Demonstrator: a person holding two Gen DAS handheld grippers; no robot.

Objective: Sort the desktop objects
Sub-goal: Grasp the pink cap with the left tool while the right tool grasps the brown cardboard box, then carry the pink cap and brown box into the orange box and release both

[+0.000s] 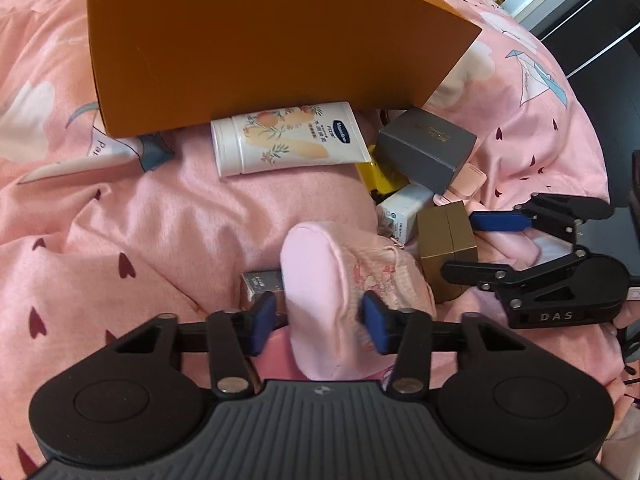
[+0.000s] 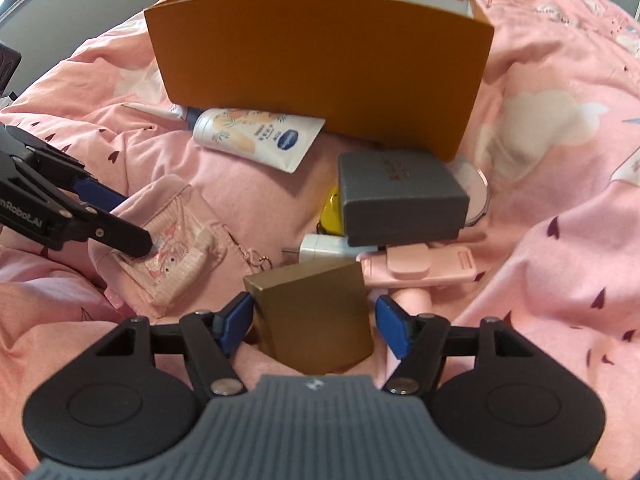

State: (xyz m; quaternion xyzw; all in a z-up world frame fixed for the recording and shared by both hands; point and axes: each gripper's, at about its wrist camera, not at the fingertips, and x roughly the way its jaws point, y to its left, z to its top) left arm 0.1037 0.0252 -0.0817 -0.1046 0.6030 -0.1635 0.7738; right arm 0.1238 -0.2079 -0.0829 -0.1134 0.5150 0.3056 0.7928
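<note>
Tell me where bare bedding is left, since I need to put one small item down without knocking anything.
Free: the pink sheet left of the white lotion tube and pink fabric pouch, and right of the tall orange box. Crowded: the heap of grey box, gold box, white charger and pink stand.

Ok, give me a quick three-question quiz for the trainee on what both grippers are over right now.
1. True or false: the gold box sits between the fingers of the right gripper.
2. Which thing lies partly on the white charger? A) grey box B) lotion tube C) orange box
3. Fill in: the left gripper straddles the pink ____.
Key: 1 true; 2 A; 3 pouch.
</note>
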